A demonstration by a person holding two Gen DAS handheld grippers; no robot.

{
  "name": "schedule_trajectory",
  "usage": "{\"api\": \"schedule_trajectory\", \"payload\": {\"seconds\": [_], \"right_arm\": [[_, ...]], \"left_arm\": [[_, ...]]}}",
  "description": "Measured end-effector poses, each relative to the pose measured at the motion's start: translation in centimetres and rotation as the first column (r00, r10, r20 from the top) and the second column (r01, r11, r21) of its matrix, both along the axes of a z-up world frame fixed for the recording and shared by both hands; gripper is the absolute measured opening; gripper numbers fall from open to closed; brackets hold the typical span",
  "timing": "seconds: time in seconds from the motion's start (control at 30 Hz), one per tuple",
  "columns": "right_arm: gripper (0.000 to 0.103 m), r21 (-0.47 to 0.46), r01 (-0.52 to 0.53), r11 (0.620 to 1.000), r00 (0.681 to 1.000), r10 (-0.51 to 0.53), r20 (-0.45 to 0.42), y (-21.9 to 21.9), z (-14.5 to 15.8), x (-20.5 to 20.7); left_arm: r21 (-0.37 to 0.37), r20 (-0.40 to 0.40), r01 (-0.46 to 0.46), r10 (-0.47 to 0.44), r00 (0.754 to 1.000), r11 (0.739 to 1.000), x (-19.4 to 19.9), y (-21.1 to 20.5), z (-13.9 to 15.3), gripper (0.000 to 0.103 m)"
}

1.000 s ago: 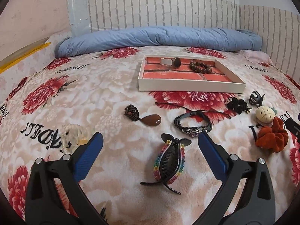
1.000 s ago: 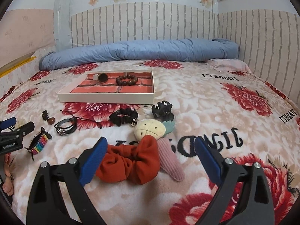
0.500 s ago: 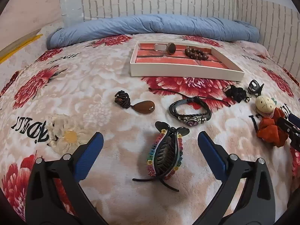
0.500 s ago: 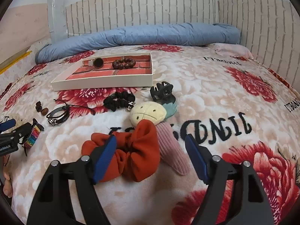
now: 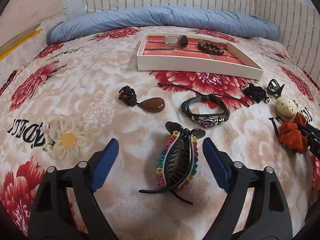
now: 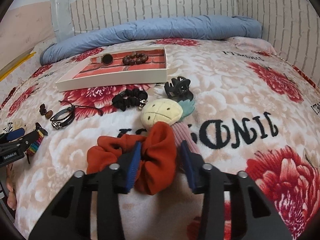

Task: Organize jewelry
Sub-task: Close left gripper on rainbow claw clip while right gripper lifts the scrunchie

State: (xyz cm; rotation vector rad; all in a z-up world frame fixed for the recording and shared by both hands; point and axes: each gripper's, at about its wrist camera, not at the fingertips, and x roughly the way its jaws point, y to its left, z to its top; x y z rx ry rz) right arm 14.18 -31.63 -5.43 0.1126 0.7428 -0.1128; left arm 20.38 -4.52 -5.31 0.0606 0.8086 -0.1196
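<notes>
Right gripper [image 6: 160, 165]: jaws half-closed astride the orange scrunchie [image 6: 158, 160], seemingly not yet pinching. Left gripper [image 5: 160, 156]: released, straddling the rainbow claw clip [image 5: 177, 160], long axis along the fingers. Tray [image 5: 196, 65] lies beyond.

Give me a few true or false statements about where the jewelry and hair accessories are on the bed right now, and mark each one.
1. The brown wooden bead bracelet lies inside the white shallow tray. True.
2. The right gripper straddles the orange fabric scrunchie. True.
3. The rainbow-beaded black claw clip is in the tray. False: it lies on the blanket between the left gripper's fingers.
4. The brown teardrop stone pendant is gripped. False: it lies free on the blanket.
</notes>
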Motion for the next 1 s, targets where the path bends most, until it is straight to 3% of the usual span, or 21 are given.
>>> {"api": "schedule_trajectory", "payload": {"seconds": [0.3,0.5,0.7,1.0], "right_arm": [[0.022,-0.009,-0.003,1.0,1.0,0.004,0.027,0.2,0.3,-0.4],[0.017,-0.042,-0.017,0.999,0.996,0.021,0.088,0.9,1.3,-1.4],[0.017,-0.081,-0.054,0.995,0.994,0.061,0.095,1.9,1.9,-1.5],[0.016,-0.031,-0.085,0.996,0.987,0.089,0.136,2.1,4.0,-1.2]], "left_arm": [[-0.015,-0.046,0.021,-0.022,0.999,1.0,0.6,-0.2,-0.7,0.063],[-0.01,-0.039,0.052,-0.052,0.998,0.999,0.4,-0.7,-0.6,0.038],[-0.026,-0.047,0.051,-0.052,0.998,0.998,0.4,-0.7,-0.6,0.036],[-0.054,-0.016,0.046,-0.047,0.999,0.997,0.3,-0.4,1.4,0.036]]}}
